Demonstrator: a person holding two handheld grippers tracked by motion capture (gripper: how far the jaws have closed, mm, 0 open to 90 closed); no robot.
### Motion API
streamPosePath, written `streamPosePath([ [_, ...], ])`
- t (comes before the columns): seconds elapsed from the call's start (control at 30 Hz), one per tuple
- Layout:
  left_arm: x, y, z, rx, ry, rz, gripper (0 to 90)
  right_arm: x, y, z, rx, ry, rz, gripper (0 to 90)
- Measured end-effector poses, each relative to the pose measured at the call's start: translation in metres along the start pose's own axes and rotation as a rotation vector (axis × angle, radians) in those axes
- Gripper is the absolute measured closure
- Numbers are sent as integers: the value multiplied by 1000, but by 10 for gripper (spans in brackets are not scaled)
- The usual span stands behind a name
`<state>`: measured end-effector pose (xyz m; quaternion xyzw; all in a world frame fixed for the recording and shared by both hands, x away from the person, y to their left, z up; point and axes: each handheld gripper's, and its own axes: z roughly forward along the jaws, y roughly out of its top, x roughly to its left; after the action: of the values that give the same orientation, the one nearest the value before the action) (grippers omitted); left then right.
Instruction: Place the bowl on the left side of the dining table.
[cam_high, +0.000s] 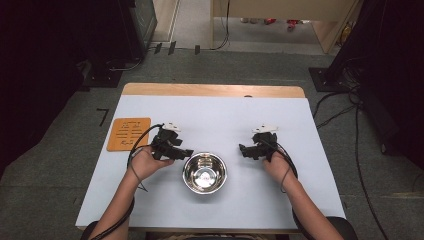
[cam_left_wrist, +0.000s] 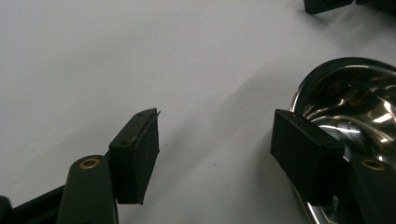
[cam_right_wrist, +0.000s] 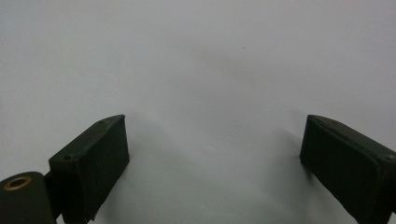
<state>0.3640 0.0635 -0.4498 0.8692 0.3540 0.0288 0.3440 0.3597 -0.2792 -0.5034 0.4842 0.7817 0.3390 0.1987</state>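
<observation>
On the white desk (cam_high: 150, 200), near its front edge, a polished steel bowl (cam_high: 204, 172) stands upright and empty, its mirror-bright inside throwing back the room lights. Left tool (cam_high: 184, 153) sits just beside the bowl's left rim, jaws apart with nothing between them; one pad (cam_left_wrist: 303, 156) overlaps the rim in its own view, contact unconfirmed. Right tool (cam_high: 243, 150) rests apart from the bowl, jaws wide over bare desk. Judged step: approach to grasp the rim. Next move calls for setting one pad inside the rim, one outside, then closing. An orange mat (cam_high: 128, 133) lies at far left.
</observation>
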Motion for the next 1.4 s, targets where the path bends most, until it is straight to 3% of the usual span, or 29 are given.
streamPosePath([
  [0.17,-1,1,-3,1,2,10,323,0,0,0,0,0,0,75],
  [0.7,-1,6,-16,-24,2,-12,350,0,0,0,0,0,-1,75],
  [1.4,-15,8,-10,-25,-55,19,354,0,0,0,0,1,1,75],
])
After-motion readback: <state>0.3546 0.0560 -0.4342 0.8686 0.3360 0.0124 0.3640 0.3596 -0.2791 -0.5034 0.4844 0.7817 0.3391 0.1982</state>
